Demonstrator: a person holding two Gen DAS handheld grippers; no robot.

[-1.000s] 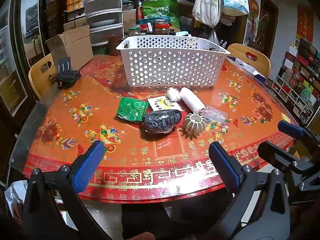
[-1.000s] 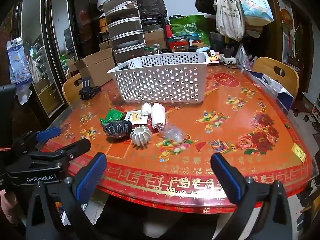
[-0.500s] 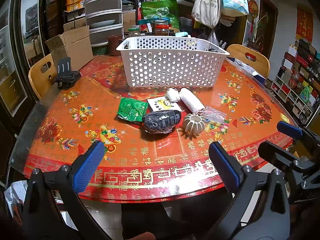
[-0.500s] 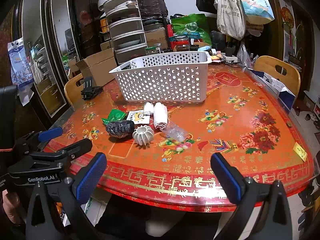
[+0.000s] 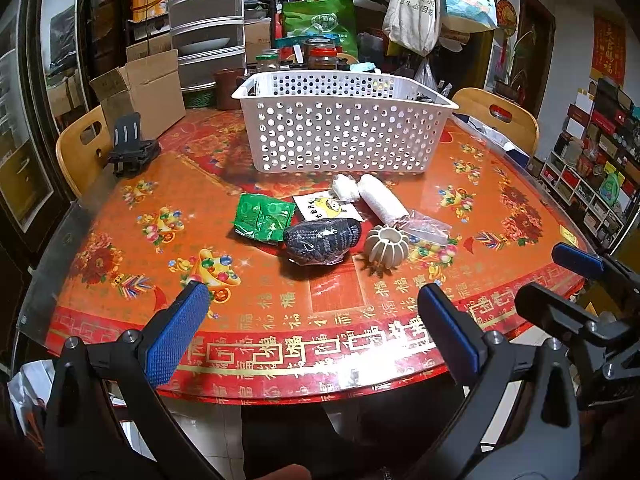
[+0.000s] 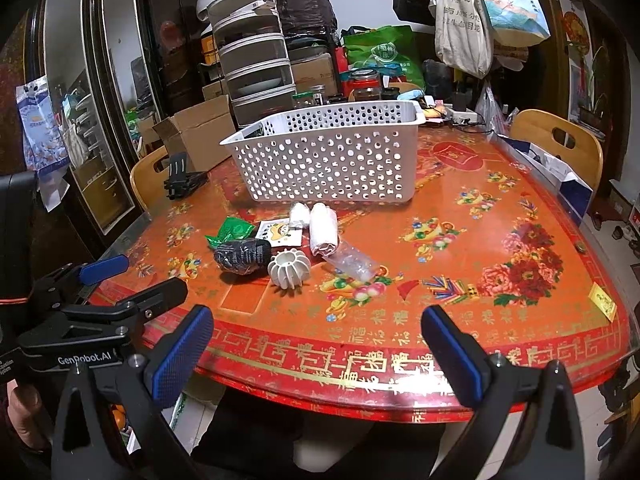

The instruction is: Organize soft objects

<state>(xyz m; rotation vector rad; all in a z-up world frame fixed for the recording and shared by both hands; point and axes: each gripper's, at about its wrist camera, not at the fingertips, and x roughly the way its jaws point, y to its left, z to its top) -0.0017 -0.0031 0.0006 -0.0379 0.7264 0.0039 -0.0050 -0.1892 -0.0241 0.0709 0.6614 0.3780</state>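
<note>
I note both my left gripper [image 5: 312, 328] and right gripper [image 6: 316, 344] spread wide, grasping nothing, with the soft items clustered at twelve o'clock, the black bundle [image 5: 320, 240] before the white basket [image 5: 340, 124].

On the counter [image 5: 120, 216] stands one white perforated basket [image 5: 344, 136]. In front of it lie seven small things: one green foil packet [image 5: 262, 218], one dark knitted bundle in clear wrap [image 5: 320, 240], one pale ribbed ball [image 5: 386, 246], one printed card with a yellow cartoon [image 5: 326, 208], two white cloth rolls, a small one [image 5: 345, 187] and a long one [image 5: 382, 200], and one clear plastic bag [image 5: 430, 228]. One black clip stand [image 5: 130, 148] sits at the counter's edge. Two wooden chairs, one [image 6: 148, 176] and another [image 6: 560, 140], show. Two tongs, left [image 5: 312, 334] and right [image 6: 316, 346], are in view.
</note>
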